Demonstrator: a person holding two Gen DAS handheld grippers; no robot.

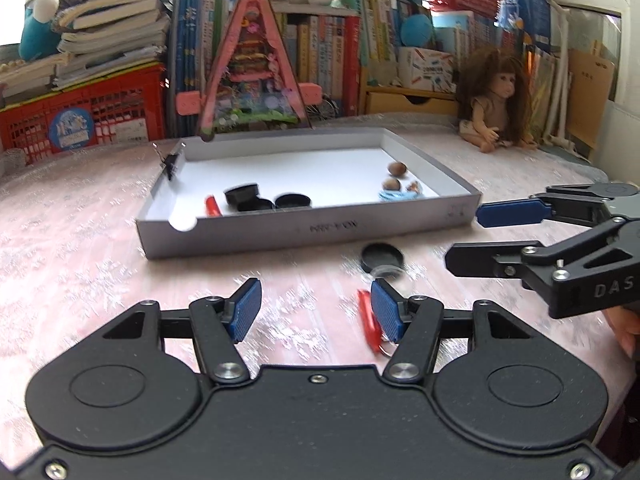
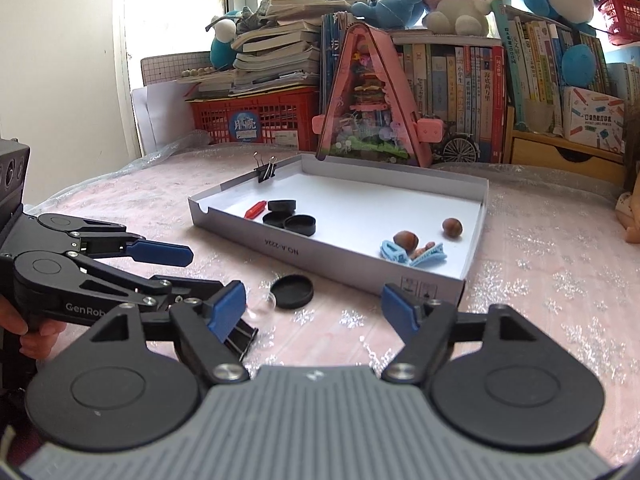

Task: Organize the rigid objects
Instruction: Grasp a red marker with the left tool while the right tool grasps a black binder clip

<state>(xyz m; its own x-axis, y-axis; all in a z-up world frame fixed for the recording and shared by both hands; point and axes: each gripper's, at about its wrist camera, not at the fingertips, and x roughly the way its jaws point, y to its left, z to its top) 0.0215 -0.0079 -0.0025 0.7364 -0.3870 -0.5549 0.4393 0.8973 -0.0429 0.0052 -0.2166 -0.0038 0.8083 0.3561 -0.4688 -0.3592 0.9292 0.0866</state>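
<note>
Here both grippers hang over the pink table [image 1: 80,240] in front of the grey box [image 1: 304,232]. The left gripper [image 1: 316,310] is released, with only table between its fingers; a red clip [image 1: 368,322] lies just beside its right finger. The right gripper [image 2: 314,310] is spread wide and grasps nothing. A black cap [image 2: 292,291] sits on the table near the box's front wall, while three more caps [image 2: 289,218] lie inside it.
</note>
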